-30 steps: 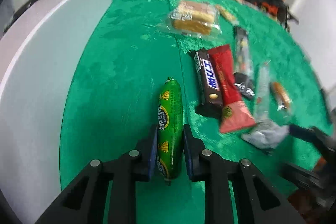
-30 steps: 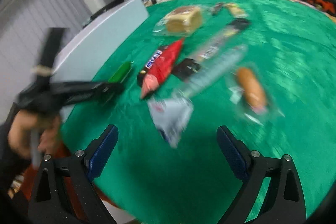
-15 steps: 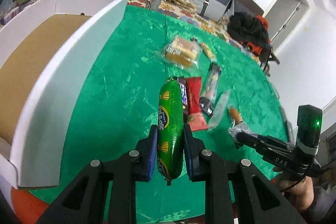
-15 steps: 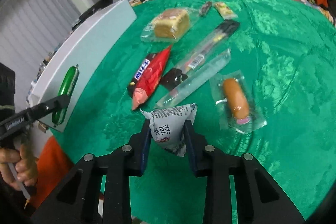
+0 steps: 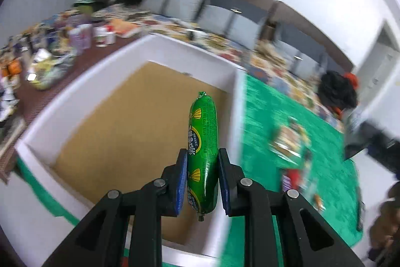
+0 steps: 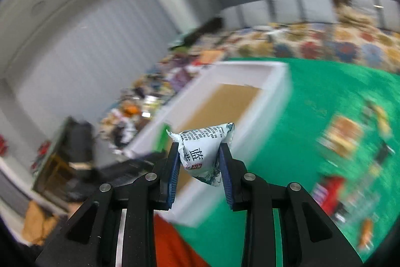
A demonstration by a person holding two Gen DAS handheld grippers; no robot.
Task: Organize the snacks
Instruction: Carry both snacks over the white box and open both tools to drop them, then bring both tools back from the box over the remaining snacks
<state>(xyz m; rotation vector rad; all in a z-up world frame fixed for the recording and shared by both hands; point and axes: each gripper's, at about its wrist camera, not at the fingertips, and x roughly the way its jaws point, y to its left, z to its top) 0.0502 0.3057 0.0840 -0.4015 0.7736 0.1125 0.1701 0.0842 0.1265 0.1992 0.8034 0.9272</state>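
Left gripper (image 5: 202,177): fingers clamped on the green plastic-wrapped sausage stick (image 5: 203,142), held lengthwise in the air above the white rectangular box with a brown cardboard floor (image 5: 75,94). Right gripper (image 6: 200,164): fingers, which have just been shifting, pinch the small white crinkled snack packet with dark print (image 6: 203,149), lifted clear of the green-covered table (image 6: 325,96), box behind it. Remaining snacks on the cloth are blurred.
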